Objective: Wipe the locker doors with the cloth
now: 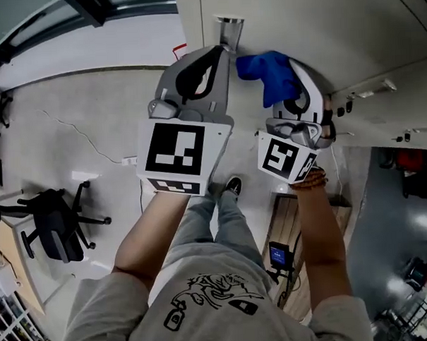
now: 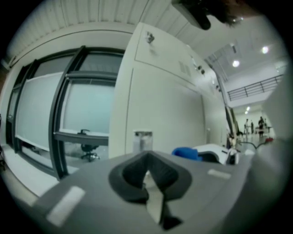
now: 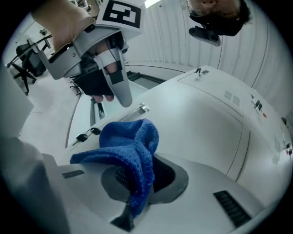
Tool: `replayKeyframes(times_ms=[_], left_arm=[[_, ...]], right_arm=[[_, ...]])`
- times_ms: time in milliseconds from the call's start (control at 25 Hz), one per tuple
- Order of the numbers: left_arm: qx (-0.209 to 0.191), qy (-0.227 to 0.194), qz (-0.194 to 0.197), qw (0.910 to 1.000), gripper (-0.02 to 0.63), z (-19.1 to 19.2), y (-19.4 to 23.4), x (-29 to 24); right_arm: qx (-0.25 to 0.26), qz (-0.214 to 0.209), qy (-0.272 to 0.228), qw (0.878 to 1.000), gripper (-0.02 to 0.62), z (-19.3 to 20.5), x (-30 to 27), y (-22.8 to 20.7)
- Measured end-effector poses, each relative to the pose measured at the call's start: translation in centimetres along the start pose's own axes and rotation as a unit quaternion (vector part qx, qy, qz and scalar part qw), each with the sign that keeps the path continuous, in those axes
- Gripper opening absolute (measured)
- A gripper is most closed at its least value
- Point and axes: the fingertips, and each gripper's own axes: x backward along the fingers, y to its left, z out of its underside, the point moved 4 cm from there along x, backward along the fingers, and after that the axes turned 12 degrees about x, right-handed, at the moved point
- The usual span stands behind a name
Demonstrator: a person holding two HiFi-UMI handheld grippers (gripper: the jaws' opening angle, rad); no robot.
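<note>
Blue cloth (image 3: 130,151) gripped by right hand-held gripper (image 3: 139,180) at locker door (image 3: 197,123); left hand-held gripper (image 2: 149,176) seemingly closed.

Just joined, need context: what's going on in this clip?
A person holds a gripper in each hand at a white locker door. The right gripper is shut on a blue cloth, held up near the door. The left gripper is shut and empty, by the metal handle.
</note>
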Motion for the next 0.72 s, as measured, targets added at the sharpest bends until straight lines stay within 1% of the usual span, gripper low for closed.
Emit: replayKeyframes(times_ms=[80, 240, 400, 560, 720], left_arm=[[-0.004, -0.007, 0.009, 0.9999, 0.002, -1.8, -1.3, 0.3], [-0.023, -0.041, 0.029, 0.9985, 0.002, -6.0, -3.6, 0.1], [-0.034, -0.063, 0.039, 0.9967, 0.002, -9.5, -5.1, 0.7], [-0.043, -0.085, 0.048, 0.9943, 0.002, -12.5, -6.7, 1.2], [-0.05, -0.097, 0.056, 0.9925, 0.002, -14.3, -8.1, 1.3]], right_arm=[[0.002, 0.013, -0.008, 1.0, 0.029, -1.3, 0.1, -2.7], [0.006, 0.052, -0.028, 0.998, 0.029, -3.3, -0.8, -8.6], [0.006, 0.083, -0.043, 0.996, 0.029, -5.1, -0.9, -13.5], [0.022, 0.107, -0.05, 0.993, 0.029, -6.7, -1.0, -17.1], [0.024, 0.116, -0.051, 0.992, 0.029, -6.9, -0.7, -19.3]])
